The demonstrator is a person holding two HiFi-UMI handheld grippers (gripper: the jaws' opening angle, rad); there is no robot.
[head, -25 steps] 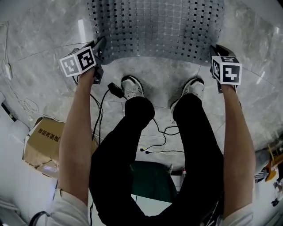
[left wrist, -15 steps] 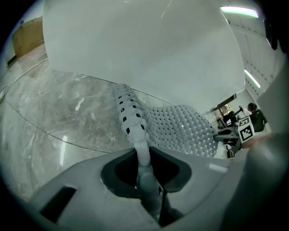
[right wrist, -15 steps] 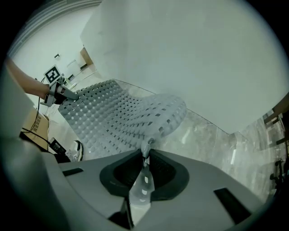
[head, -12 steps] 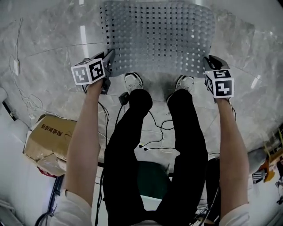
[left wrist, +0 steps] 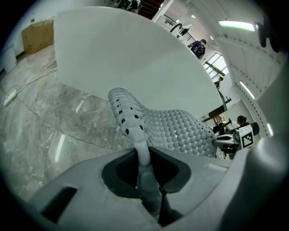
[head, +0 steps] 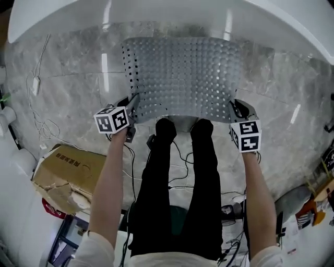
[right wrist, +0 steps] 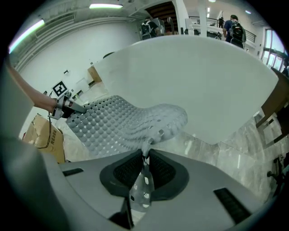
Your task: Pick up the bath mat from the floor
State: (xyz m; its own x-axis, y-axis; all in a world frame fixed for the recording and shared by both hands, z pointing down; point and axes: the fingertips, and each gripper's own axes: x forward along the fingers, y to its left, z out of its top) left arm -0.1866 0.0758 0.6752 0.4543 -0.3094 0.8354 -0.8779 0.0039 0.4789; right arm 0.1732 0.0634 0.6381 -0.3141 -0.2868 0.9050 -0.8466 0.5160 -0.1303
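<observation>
The grey perforated bath mat [head: 182, 78] hangs stretched between my two grippers above the marble floor, in front of a white bathtub. My left gripper [head: 134, 100] pinches the mat's near left corner; its jaws are still closing, with the mat edge [left wrist: 135, 131] pressed between them. My right gripper [head: 233, 107] is shut on the near right corner. In the left gripper view the mat runs out of the left gripper [left wrist: 143, 167] toward the far hand. In the right gripper view a fold of mat [right wrist: 122, 122] is clamped in the right gripper [right wrist: 143, 173].
The bathtub rim [head: 156, 13] curves across the top. A torn cardboard box [head: 68, 172] lies at the lower left. Black cables [head: 182, 172] trail on the floor by the person's legs [head: 203, 182]. A white cord [head: 35, 83] lies at the left.
Both grippers have risen with the mat, lifting its near edge clear of the floor. The person has stood up straighter, the shoes are now hidden and the bathtub rim has come into view.
</observation>
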